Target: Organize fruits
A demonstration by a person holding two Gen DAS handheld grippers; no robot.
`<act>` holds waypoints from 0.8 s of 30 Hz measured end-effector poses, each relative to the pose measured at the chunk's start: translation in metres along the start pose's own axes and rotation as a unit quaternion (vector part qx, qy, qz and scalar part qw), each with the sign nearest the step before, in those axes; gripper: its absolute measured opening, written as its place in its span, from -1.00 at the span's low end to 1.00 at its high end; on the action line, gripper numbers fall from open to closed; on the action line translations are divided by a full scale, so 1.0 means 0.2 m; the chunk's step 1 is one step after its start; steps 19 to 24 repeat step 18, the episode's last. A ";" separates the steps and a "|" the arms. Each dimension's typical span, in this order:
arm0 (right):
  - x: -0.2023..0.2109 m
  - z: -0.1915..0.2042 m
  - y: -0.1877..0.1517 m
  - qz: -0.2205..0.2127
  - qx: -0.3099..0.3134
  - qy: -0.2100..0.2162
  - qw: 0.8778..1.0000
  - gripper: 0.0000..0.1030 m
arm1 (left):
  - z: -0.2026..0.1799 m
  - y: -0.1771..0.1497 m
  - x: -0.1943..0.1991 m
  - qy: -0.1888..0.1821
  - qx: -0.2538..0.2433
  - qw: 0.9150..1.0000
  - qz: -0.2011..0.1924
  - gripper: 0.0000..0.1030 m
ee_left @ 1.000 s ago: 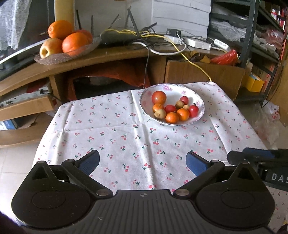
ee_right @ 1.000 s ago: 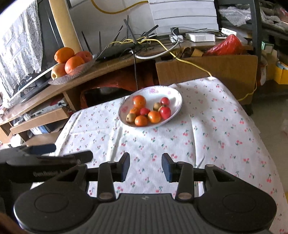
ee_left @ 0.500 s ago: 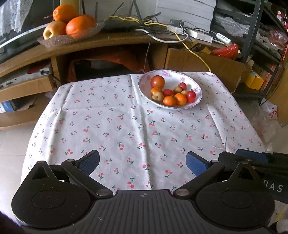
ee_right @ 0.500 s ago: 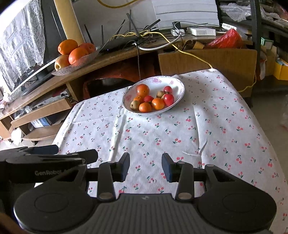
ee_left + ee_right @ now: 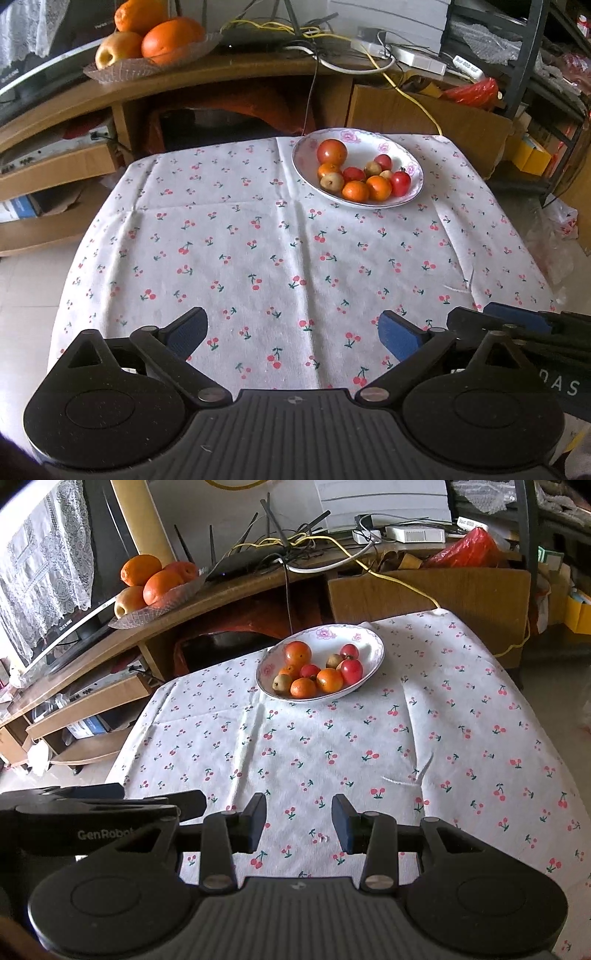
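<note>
1. Red, orange and tan small fruits [image 5: 360,177] sit piled in a white flowered plate [image 5: 413,162] at the far end of the table, toward the right; none lies loose on the cloth.
2. White cherry-print tablecloth [image 5: 258,240] covers the table; the whole stretch between the plate and both grippers is bare.
3. Left gripper [image 5: 291,332] hovers over the near edge of the cloth, well apart from the plate. Its jaws are wide but closing slightly right now, with nothing between them.
4. Right gripper [image 5: 298,823] hovers just beside the left one, jaws part open, empty, nothing gripped.
5. Change: against the earlier frames the left view now shows more of the near cloth and the plate sits farther up the frame, so the camera has tipped down and back a little. The plate and fruits have not moved.
6. Meaning for the task: looks like an end or pause state; all table fruits are gathered in one plate and both tools are empty and backed off. Nothing left to pick on the cloth, as far as I can judge.
7. Outward: a second glass dish with big oranges and an apple [image 5: 155,37] rests on the wooden shelf behind, beside a router and tangled cables [image 5: 332,55]; cardboard boxes and a metal rack sit at right.
</note>
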State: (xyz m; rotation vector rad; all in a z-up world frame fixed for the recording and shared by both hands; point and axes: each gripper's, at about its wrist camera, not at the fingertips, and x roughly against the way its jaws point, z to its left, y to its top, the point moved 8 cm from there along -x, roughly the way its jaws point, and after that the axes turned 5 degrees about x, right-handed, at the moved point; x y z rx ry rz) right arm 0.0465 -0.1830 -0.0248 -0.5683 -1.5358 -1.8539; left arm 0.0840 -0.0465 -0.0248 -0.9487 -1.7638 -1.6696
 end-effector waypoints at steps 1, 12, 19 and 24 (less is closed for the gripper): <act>0.00 0.00 0.00 0.001 0.000 0.000 1.000 0.05 | 0.00 0.00 0.00 -0.003 0.001 1.000 0.003 0.89; -0.02 -0.01 -0.01 0.007 0.001 -0.001 1.000 0.05 | -0.02 0.00 0.00 0.004 -0.018 1.000 -0.016 0.88; -0.03 -0.01 -0.02 0.009 0.000 0.000 1.000 0.05 | -0.02 0.00 0.00 0.008 -0.021 1.000 -0.022 0.86; -0.03 -0.01 -0.02 0.009 0.000 0.000 1.000 0.05 | -0.02 0.00 0.00 0.008 -0.021 1.000 -0.022 0.86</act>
